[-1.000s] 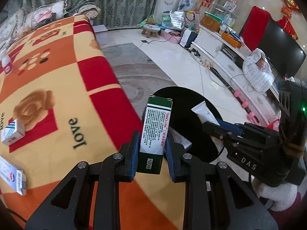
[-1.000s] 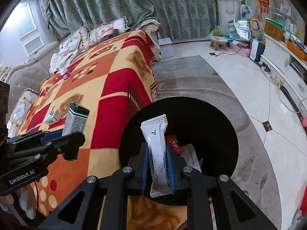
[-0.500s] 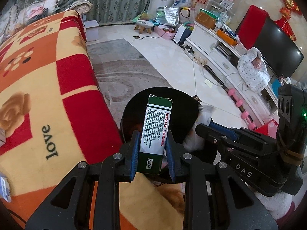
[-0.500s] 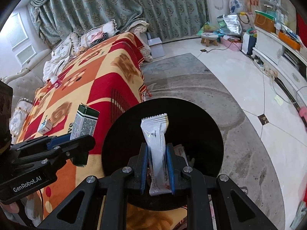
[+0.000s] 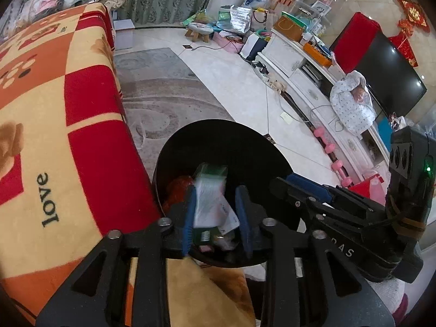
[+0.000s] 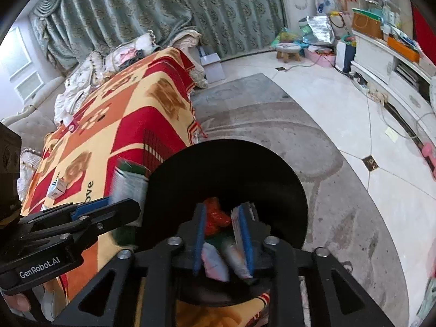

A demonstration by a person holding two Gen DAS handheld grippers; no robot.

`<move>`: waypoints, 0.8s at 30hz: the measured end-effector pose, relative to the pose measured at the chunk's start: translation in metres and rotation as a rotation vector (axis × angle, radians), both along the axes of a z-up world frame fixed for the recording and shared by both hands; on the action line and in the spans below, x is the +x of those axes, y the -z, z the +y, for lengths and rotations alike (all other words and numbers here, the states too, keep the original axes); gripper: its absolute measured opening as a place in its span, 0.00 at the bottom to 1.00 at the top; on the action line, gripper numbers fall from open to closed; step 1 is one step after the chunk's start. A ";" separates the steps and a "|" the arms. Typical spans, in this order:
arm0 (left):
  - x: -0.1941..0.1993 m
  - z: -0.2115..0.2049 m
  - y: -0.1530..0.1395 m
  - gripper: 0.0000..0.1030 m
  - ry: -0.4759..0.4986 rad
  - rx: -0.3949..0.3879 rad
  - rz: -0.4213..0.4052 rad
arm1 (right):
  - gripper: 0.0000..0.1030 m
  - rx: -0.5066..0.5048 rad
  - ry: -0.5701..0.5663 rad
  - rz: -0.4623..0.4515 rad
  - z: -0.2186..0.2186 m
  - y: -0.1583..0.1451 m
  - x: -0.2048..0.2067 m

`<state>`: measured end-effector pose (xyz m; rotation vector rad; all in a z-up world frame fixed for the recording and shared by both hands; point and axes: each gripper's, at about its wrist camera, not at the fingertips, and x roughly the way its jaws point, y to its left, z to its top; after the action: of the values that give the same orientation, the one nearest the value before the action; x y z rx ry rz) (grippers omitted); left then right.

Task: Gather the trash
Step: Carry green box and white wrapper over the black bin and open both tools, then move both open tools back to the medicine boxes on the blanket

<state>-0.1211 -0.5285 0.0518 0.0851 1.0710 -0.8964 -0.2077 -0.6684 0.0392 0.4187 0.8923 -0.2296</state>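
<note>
Left gripper (image 5: 216, 215): held above the near rim of the black bin (image 5: 245, 141), jaws opening; a green-and-white carton (image 5: 209, 199), blurred, is seen between the pads, no longer pressed from the right.

Right gripper (image 6: 223, 242): held over the same bin just beside the left one, jaws opening, nothing clamped; a white snack wrapper (image 6: 237, 259) is seen below the pads, inside the bin, among red and white litter.

Patterned blanket (image 5: 54, 141): spread to the left of the bin; a small blue-and-white box (image 6: 57, 189) is left lying on it.

Grey rug (image 6: 272, 120): laid beyond the bin.
</note>
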 end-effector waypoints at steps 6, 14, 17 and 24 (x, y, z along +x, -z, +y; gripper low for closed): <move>-0.001 0.008 -0.004 0.47 -0.021 -0.004 -0.001 | 0.34 0.007 0.010 0.002 0.000 -0.002 -0.008; 0.002 0.046 -0.003 0.47 -0.116 0.061 -0.039 | 0.37 0.006 -0.027 0.007 0.018 -0.003 -0.006; 0.004 0.062 -0.004 0.47 -0.147 0.069 -0.044 | 0.38 0.008 -0.052 0.006 0.030 -0.004 -0.003; 0.017 0.104 0.001 0.47 -0.218 0.089 -0.049 | 0.38 0.010 -0.116 0.008 0.061 -0.008 0.009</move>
<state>-0.1039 -0.4249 0.0512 0.0628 1.0527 -0.6474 -0.1987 -0.6074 0.0470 0.3737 0.9229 -0.1205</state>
